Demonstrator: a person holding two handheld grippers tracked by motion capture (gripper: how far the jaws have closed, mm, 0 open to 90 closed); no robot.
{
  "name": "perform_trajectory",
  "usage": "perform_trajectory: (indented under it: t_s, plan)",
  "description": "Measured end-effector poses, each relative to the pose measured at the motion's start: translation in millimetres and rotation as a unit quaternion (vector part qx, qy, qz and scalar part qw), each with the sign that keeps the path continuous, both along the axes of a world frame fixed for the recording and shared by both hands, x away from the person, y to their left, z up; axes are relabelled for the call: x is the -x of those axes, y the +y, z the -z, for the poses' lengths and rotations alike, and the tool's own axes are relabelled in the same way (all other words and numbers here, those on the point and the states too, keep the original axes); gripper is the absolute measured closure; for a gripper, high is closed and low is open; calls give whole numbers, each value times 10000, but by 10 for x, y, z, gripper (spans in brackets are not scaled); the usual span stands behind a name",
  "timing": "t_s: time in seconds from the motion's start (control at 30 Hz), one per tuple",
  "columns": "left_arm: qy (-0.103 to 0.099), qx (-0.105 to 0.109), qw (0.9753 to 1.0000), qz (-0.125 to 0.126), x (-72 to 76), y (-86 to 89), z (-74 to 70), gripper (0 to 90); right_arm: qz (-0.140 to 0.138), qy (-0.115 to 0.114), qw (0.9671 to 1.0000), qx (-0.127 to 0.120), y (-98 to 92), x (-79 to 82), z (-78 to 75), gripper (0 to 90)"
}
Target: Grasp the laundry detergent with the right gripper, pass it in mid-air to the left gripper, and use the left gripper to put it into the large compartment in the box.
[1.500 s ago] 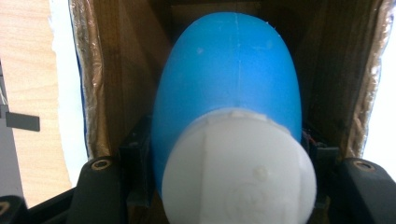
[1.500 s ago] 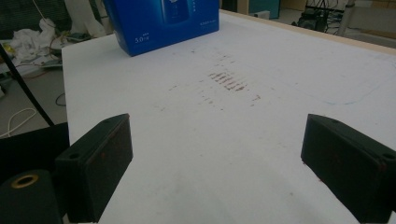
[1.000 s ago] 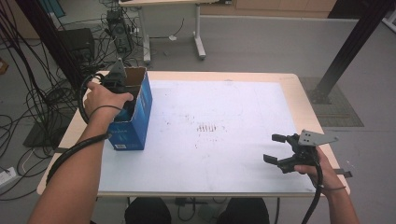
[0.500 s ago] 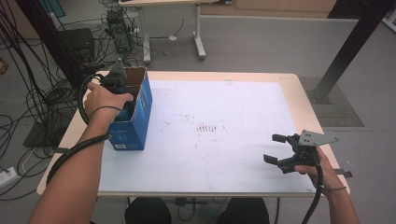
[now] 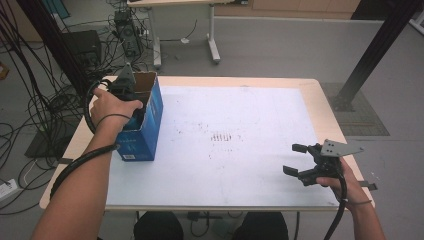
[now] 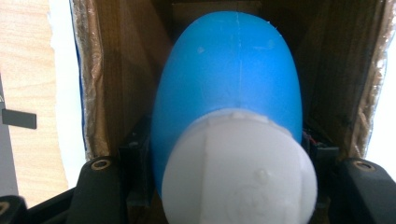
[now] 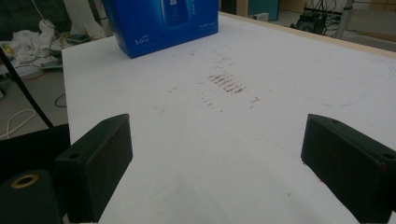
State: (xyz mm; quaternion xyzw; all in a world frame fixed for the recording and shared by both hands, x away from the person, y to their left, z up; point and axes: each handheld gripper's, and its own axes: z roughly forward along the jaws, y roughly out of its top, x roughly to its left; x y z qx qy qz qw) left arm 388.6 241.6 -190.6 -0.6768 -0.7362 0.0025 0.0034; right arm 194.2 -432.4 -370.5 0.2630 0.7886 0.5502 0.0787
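Bottle: blue plastic bottle with a rounded white cap (image 6: 229, 93) sits clamped between the left gripper (image 6: 233, 186) jaws, low centre of the left gripper view, its blue body pointing up into the open blue cardboard box with a brown inner lining (image 5: 147, 120). Brown box walls flank the bottle on both sides of that view; whether it touches the box floor, cannot tell. In the high view the box stands upright at the left of the frame, on the white sheet covering the light wooden table (image 5: 320, 107), near the table's left edge. Left hand (image 5: 114, 106) and its gripper sit over the box's open top, gripper partly inside. Right gripper (image 5: 301, 161) is at lower right of the high view, jaws spread wide, nothing between them, well apart from the box. Right gripper view: both black jaws low in frame, bare white sheet with faint reddish marks (image 7: 229, 84) between them, box at upper left.
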Motion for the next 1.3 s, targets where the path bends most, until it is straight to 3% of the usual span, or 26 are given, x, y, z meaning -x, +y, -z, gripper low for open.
perform_trajectory:
  t_s: [1.3]
  plan:
    - [-6, 55, 10000, -45, 12, 38, 5, 370, -13, 19, 10000, -35, 0, -7, 20, 89]
